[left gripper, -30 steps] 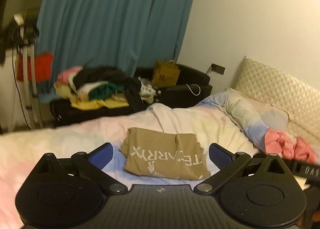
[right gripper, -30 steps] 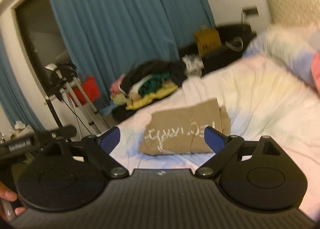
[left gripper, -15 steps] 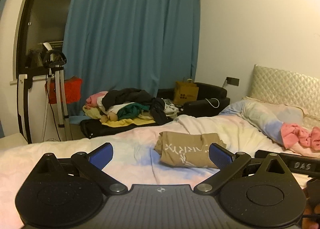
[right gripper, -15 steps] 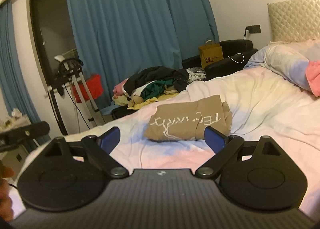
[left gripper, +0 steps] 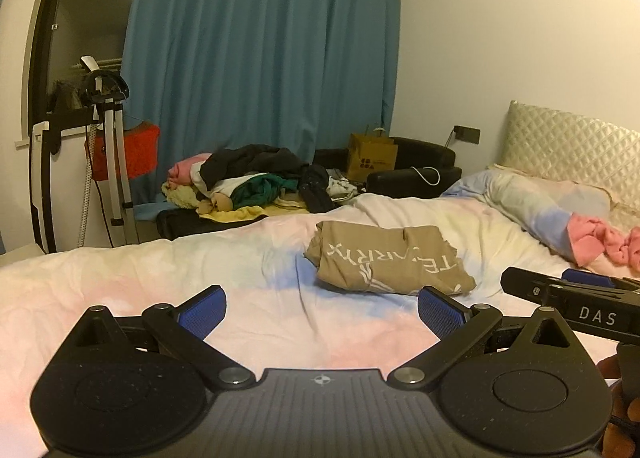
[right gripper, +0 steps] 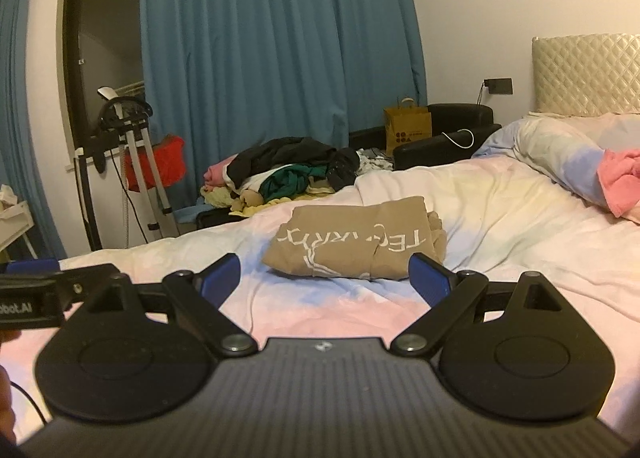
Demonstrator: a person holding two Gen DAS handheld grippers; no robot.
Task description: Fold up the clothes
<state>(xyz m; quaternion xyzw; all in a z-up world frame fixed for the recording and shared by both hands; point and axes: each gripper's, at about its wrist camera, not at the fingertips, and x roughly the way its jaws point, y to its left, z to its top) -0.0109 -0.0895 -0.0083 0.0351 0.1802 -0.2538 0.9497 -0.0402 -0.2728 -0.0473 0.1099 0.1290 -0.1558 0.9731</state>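
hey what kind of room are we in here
Most likely a bedroom in a home: a bed with a quilted headboard, blue curtains, and a heap of unfolded clothes beyond the folded tan shirt.

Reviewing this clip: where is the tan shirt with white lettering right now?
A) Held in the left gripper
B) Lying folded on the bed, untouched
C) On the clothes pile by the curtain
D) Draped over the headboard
B: the tan shirt lies folded on the bed, with the left gripper and right gripper both open and short of it.

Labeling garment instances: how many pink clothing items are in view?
2. One pink garment lies crumpled on the bed beside the pillow; another sits at the left end of the clothes pile beyond the bed. More may be buried there.
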